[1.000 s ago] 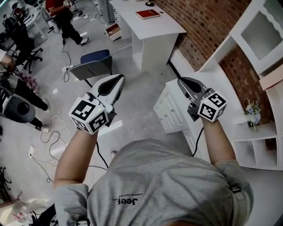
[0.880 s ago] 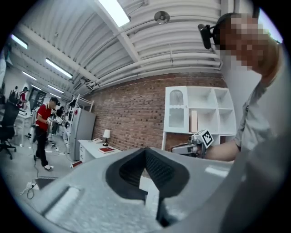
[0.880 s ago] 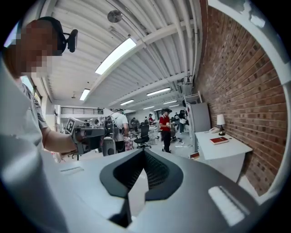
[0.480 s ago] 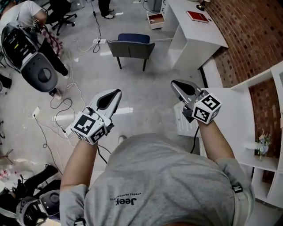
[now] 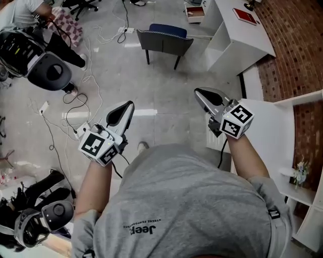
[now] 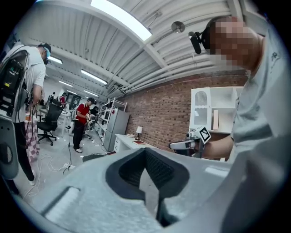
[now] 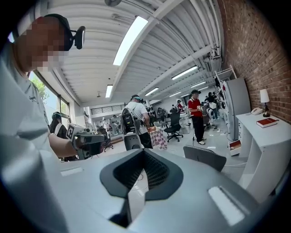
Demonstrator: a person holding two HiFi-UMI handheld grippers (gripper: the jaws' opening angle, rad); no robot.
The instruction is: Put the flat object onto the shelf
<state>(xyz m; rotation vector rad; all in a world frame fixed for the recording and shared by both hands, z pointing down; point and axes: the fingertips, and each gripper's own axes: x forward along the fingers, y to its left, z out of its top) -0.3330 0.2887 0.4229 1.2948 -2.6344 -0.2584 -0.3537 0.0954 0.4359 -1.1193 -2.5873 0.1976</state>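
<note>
A flat red book [image 5: 246, 15] lies on a white desk [image 5: 237, 45] at the top right of the head view; it also shows in the right gripper view as the book [image 7: 266, 122] on the desk. The white shelf unit [image 5: 305, 126] stands at the right edge, against the brick wall. My left gripper [image 5: 123, 111] hovers over the grey floor, shut and holding nothing. My right gripper [image 5: 203, 97] hangs beside a low white cabinet [image 5: 267, 136], also shut with nothing in it. In their own views the left gripper [image 6: 148, 170] and right gripper [image 7: 142, 170] show their jaws meeting.
A blue chair [image 5: 164, 38] stands on the floor ahead, near the desk. Cables [image 5: 60, 126] trail across the floor at left, by black equipment [image 5: 48, 70]. People [image 7: 198, 116] stand farther back in the room. A small flower pot [image 5: 301, 171] sits on a lower shelf.
The head view has swung left: the shelf and brick wall slid toward the right edge, and the chair and floor came into the middle. Both grippers stay shut in front of the body.
</note>
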